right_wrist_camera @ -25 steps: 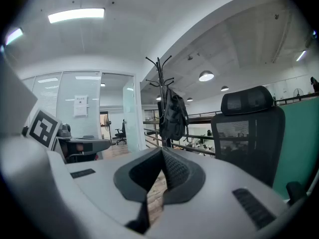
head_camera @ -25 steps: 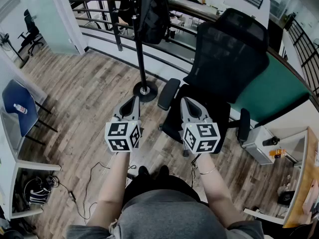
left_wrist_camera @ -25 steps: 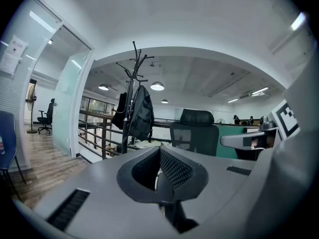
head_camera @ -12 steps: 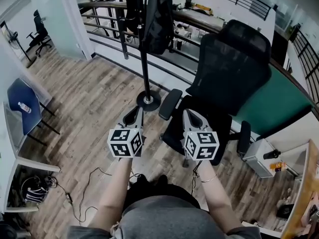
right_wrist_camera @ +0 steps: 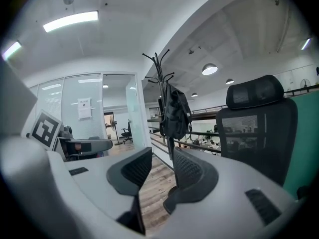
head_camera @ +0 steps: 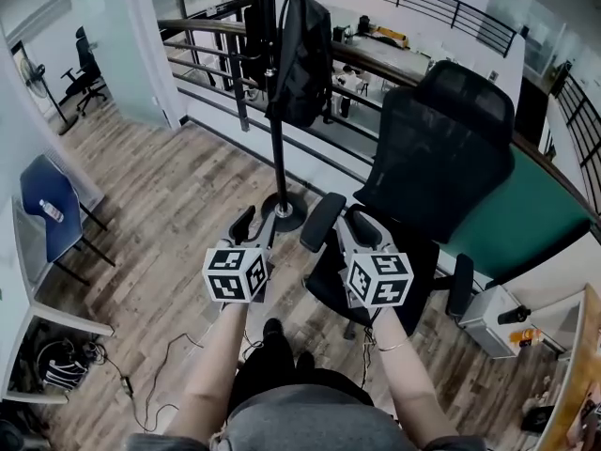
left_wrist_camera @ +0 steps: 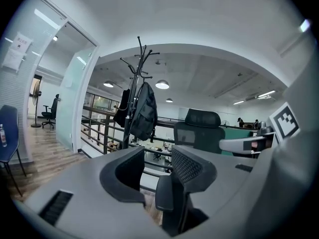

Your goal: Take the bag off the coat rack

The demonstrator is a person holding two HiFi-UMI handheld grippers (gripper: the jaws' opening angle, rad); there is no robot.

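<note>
Now left claw and right claw, both just spread, empty; one bag, one coat rack.

I wear a grey top with sleeves that stop short of my forearms. Dark trousers and dark shoes show just beyond the top. A thin bracelet circles my right wrist. The left gripper and right gripper are pale grey shells, each bearing a white cube with black square markers. Their fingers are dark, curved and dotted inside. Both pairs have just been opening, with nothing between them.
</note>
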